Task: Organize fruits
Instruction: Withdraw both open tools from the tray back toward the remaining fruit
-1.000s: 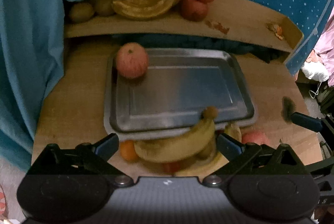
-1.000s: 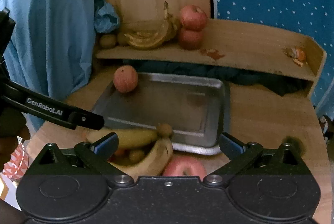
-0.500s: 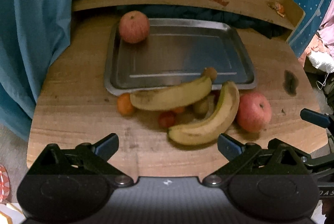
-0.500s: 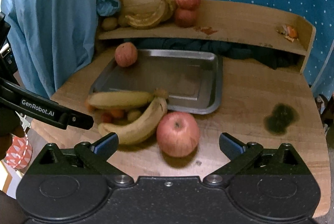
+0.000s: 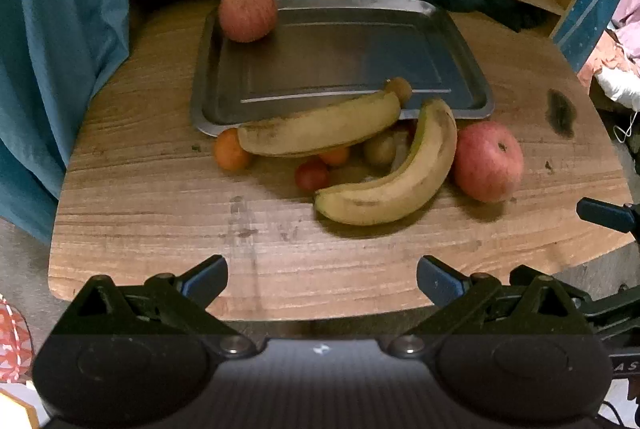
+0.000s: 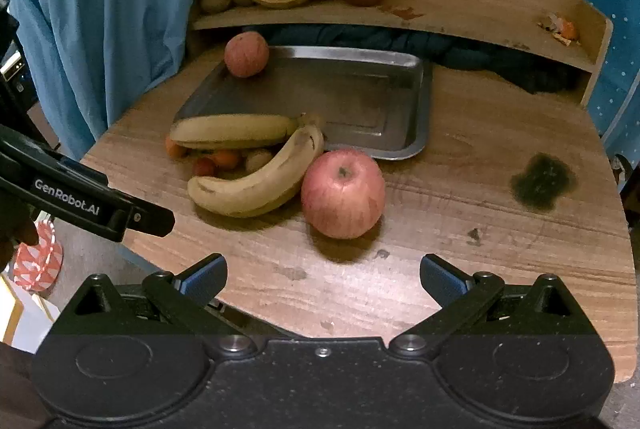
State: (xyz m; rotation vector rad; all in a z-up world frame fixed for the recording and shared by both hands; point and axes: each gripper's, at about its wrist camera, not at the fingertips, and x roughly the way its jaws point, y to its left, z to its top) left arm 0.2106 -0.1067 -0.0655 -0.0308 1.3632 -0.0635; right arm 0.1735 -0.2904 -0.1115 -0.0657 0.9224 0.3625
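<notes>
Hovering over the near edge of the tabletop (image 5: 160, 213), the left gripper (image 5: 322, 275) has its jaws apart and empty. Leftmost among the fruit, an orange (image 5: 230, 153) lies just beside the near left corner of the tray (image 5: 340, 49). One apple (image 5: 247, 12) sits inside the tray at its far left corner. A banana (image 5: 320, 127) rests across the tray's near rim, over several small fruits on the tabletop. A second banana (image 5: 394, 175) curves to the right of these, touching a second apple (image 5: 488, 161), which stands on the tabletop just outside the tray. The right gripper (image 6: 323, 275) is held above the near tabletop edge, jaws apart and empty, with the second apple ahead of it. A shelf (image 6: 460, 5) behind the tray carries more bananas and apples.
</notes>
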